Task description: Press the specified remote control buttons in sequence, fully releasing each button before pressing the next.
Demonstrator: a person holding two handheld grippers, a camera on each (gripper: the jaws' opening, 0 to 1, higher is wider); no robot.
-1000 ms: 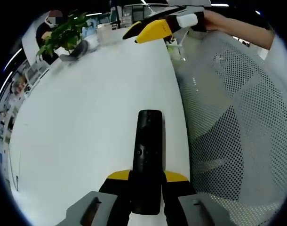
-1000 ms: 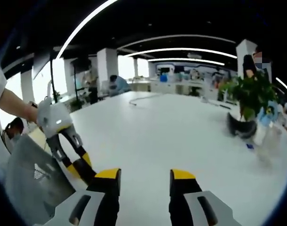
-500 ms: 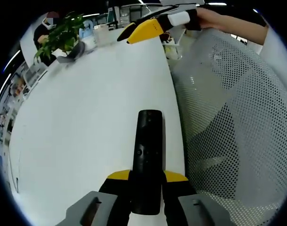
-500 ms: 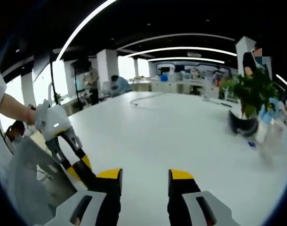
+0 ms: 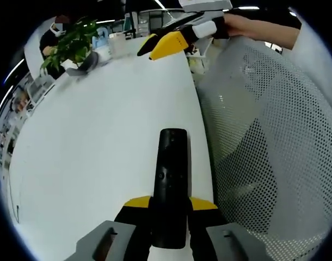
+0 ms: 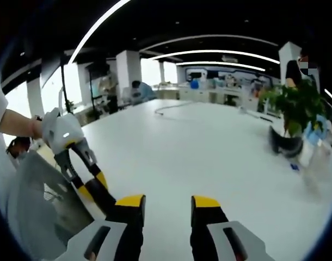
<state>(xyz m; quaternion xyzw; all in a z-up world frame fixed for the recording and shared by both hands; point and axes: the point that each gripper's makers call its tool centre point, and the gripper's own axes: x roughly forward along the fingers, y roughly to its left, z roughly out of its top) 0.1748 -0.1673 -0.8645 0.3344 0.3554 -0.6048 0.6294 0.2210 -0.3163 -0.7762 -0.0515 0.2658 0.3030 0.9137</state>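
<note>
While no writing can be read, a black remote control [image 5: 171, 179] is clamped by the left gripper [image 5: 170, 209] over the white table [image 5: 100, 136]; the right gripper [image 6: 165, 204] is held apart, a potted plant [image 6: 294, 117] beyond.

Left tongs [image 5: 169, 209] clamp black remote [image 5: 171, 179] above white table [image 5: 90, 136]
</note>
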